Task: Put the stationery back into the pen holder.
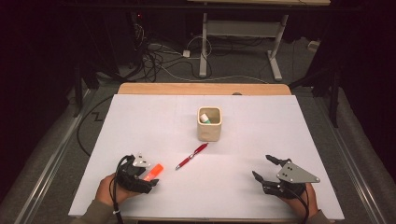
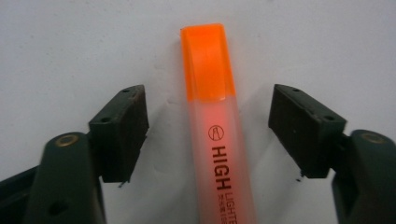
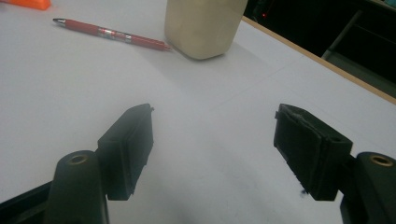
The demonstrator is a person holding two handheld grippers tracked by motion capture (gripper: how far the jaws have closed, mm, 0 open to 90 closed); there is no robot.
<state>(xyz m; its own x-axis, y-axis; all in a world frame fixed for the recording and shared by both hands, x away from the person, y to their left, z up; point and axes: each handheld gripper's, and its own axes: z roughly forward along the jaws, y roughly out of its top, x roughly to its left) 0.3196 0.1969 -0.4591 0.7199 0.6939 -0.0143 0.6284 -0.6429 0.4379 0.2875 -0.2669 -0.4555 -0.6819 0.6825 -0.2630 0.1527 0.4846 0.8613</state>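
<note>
The orange highlighter (image 2: pixel 212 126) lies on the white table (image 1: pixel 261 140), straight between the jaws of the left gripper (image 2: pixel 208 133), cap end pointing away past their tips. Those jaws stand apart, a gap on each side, touching nothing. The right gripper (image 3: pixel 214 151) is also spread wide with bare table between. Beyond it lie a red pen (image 3: pixel 112 34) and a cream cup (image 3: pixel 204 25).

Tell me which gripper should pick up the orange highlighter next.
Left. The left gripper already straddles the orange highlighter, jaws open on either side, not touching it. The right gripper is open over bare table, far away.
</note>
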